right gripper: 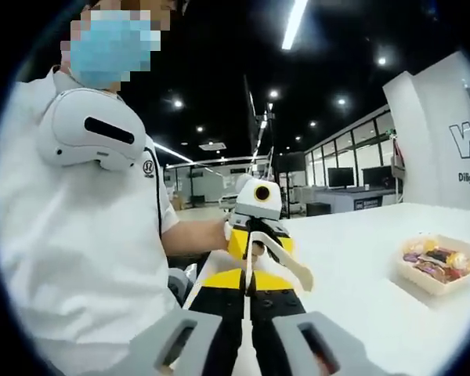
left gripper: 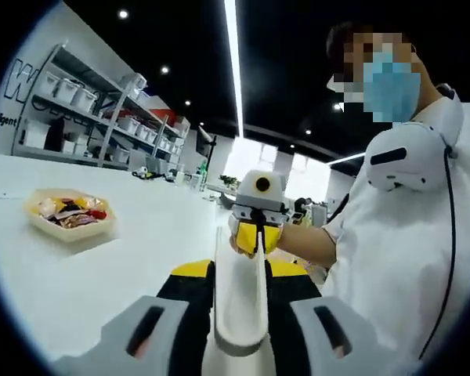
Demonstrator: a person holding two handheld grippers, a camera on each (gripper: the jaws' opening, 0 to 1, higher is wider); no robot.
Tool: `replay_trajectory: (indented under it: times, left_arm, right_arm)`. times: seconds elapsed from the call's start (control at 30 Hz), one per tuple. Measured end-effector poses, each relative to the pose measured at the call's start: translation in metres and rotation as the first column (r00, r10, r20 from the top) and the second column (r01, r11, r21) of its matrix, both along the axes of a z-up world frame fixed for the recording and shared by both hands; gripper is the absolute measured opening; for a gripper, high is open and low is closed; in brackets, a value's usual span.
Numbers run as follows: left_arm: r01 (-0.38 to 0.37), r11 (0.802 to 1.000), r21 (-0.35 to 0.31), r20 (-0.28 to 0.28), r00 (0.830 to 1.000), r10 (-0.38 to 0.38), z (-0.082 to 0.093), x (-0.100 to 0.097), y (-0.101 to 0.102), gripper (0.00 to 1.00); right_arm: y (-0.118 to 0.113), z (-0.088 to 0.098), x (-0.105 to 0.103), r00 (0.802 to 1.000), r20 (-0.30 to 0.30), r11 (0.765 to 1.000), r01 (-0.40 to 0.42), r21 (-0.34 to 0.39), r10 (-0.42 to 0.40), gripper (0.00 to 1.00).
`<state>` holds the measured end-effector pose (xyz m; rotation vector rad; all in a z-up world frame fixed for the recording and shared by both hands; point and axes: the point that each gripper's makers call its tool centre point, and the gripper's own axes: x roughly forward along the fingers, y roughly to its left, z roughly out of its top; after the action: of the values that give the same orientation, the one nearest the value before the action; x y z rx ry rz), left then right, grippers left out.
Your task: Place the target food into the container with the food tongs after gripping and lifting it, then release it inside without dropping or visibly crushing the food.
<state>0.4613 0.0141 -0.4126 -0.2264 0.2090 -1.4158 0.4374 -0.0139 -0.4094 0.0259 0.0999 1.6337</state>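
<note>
White food tongs (left gripper: 239, 301) run up from between my left gripper's (left gripper: 239, 270) black-and-yellow jaws, which are shut on them. Their far end reaches the right gripper (left gripper: 256, 235), whose yellow tips close on it. In the right gripper view, my right gripper (right gripper: 247, 280) is nearly closed around a thin white arm of the tongs (right gripper: 286, 262), and the left gripper (right gripper: 254, 243) faces it. The other arm splays to the right. A shallow beige tray (left gripper: 39, 223) of colourful wrapped food sits on the white table; the tray (right gripper: 411, 278) is apart from both grippers.
A person in a white shirt (left gripper: 392, 258) stands close behind the grippers, a forearm (right gripper: 192, 235) reaching in. The white table (left gripper: 141, 251) stretches wide around the tray. Shelving with white bins (left gripper: 86, 102) lines the far wall.
</note>
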Motion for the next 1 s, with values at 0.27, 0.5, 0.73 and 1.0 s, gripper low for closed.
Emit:
replay_trajectory:
  times: [0.27, 0.5, 0.73, 1.0]
  left_arm:
    - [0.006, 1.000, 0.027, 0.029, 1.000, -0.007, -0.0038, 0.0003, 0.0049, 0.21]
    - [0.014, 1.000, 0.002, 0.025, 1.000, -0.015, -0.0023, 0.0011, 0.0031, 0.20]
    - [0.015, 1.000, 0.016, 0.045, 0.999, -0.015, -0.0052, 0.0010, -0.0025, 0.19]
    - [0.015, 1.000, 0.019, 0.053, 0.998, -0.016, -0.0056, -0.0004, -0.0038, 0.20]
  right_arm:
    - [-0.0011, -0.0002, -0.0020, 1.000, -0.014, 1.000, -0.003, -0.003, 0.003, 0.00]
    - [-0.0021, 0.0049, -0.0029, 0.999, -0.040, 1.000, -0.009, 0.025, 0.010, 0.00]
    - [0.0044, 0.0052, -0.0035, 0.999, -0.045, 1.000, -0.015, 0.021, 0.016, 0.00]
    - [0.0071, 0.0021, -0.0028, 0.998, -0.049, 1.000, -0.025, 0.001, 0.025, 0.00]
